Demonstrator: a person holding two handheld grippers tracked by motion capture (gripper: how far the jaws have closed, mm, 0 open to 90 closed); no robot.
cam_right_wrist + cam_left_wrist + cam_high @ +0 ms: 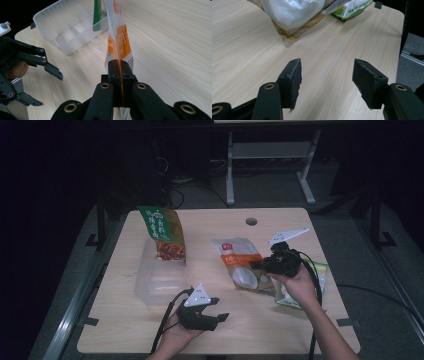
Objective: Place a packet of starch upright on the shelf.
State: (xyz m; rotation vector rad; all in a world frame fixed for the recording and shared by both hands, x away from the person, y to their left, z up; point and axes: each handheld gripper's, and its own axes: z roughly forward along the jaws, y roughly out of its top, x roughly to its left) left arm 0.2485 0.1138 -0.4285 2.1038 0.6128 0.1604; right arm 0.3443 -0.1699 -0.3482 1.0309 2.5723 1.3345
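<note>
Right gripper (119,65): jaws pressed together on the edge of the orange-and-white snack pouch (119,42); the film runs up from between the pads. In the high view this gripper (257,265) sits over the right half of the table, held in the person's right hand (300,285).

Orange-and-white snack pouch (243,265): right of centre on the table, clear top end toward the far edge, white contents visible at the near end. Its near corner (294,17) appears at the top of the left gripper view.

Left gripper (325,75): jaws spread, nothing between the pads, bare wood beneath them. In the high view it (217,310) is near the front edge, pointing right, carried by the left hand (177,332). It also shows at the left of the right gripper view (47,82).

Clear plastic bin (160,277): left of centre, just beyond the left gripper.

Green-and-red snack bag (162,234): upright, leaning in the far end of the clear plastic bin.

Green-and-white packet (320,272): flat on the table under the right hand, just beside the pouch.

Wooden table (210,225): light grain, round cable hole near the far edge.
</note>
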